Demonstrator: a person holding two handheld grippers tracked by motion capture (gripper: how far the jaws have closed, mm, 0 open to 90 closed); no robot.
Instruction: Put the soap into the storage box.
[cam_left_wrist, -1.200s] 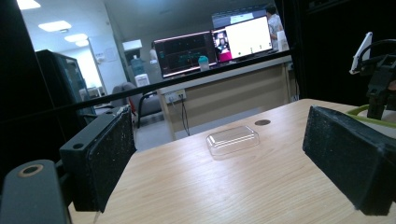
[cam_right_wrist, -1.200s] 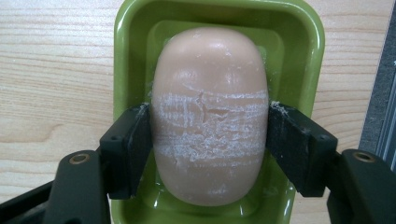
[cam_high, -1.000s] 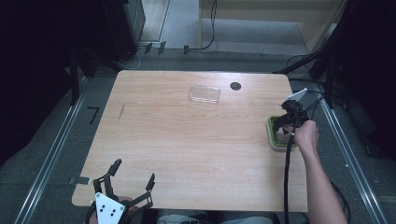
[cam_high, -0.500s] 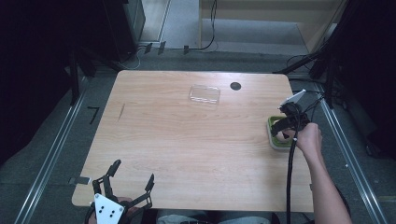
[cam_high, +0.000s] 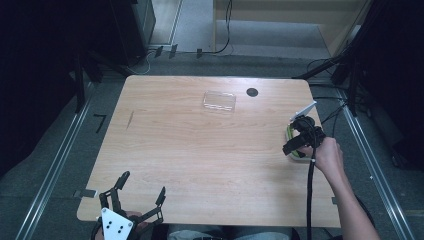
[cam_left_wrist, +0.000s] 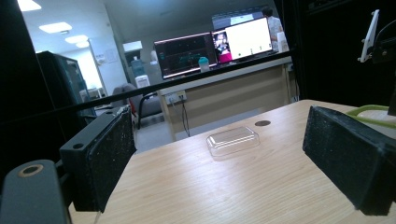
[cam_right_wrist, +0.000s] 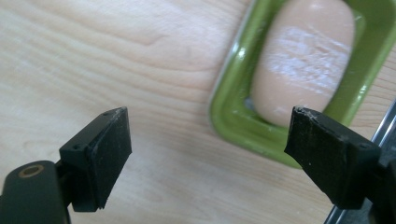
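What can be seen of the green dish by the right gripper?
The green dish is a glossy rectangular tray with rounded corners and a raised rim, plastic by its look. It lies flat at the table's right edge, next to the metal rail. A pale, oblong bar, soap-like, lies inside it. The right gripper hovers above with its jaws wide apart, not touching it.

Black two-jaw left tool (cam_high: 134, 199) (grey three-cornered plate), right tool (cam_high: 299, 141), black cable (cam_high: 309, 195)
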